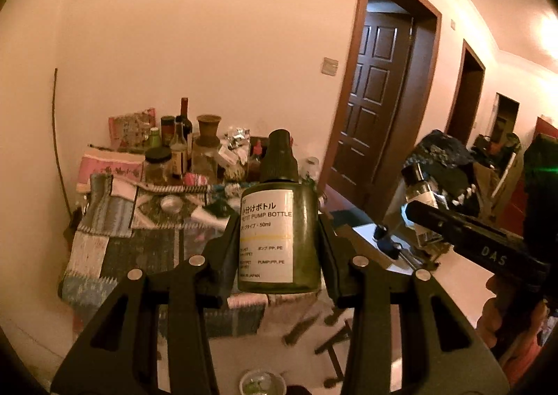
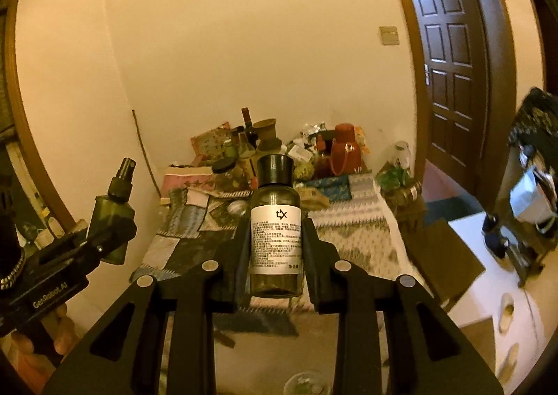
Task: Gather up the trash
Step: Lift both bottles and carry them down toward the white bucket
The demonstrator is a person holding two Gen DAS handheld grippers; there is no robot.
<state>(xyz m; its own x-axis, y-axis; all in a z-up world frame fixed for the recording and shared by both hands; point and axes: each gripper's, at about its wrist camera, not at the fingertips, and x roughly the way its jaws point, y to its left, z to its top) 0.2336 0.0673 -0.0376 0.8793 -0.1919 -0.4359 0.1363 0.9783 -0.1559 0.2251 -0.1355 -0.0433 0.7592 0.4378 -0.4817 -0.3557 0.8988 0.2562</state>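
The left gripper [image 1: 279, 241] is clamped on a small green plastic pump bottle with a black cap and a white label [image 1: 279, 238]; the bottle stands upright between the 2 fingers, its long axis vertical, lifted clear of the cluttered table with a patchwork cloth [image 1: 139, 248] behind it. The right gripper [image 2: 275, 248] is clamped in the same way on a small clear glass bottle with a black cap and a white printed label [image 2: 276, 238]; it is also upright and raised. Each gripper appears at the edge of the other's view, so the 2 are side by side. No bin is clearly visible, so which hand is nearer to the drop place cannot be told; probably both bottles must be carried away upright.
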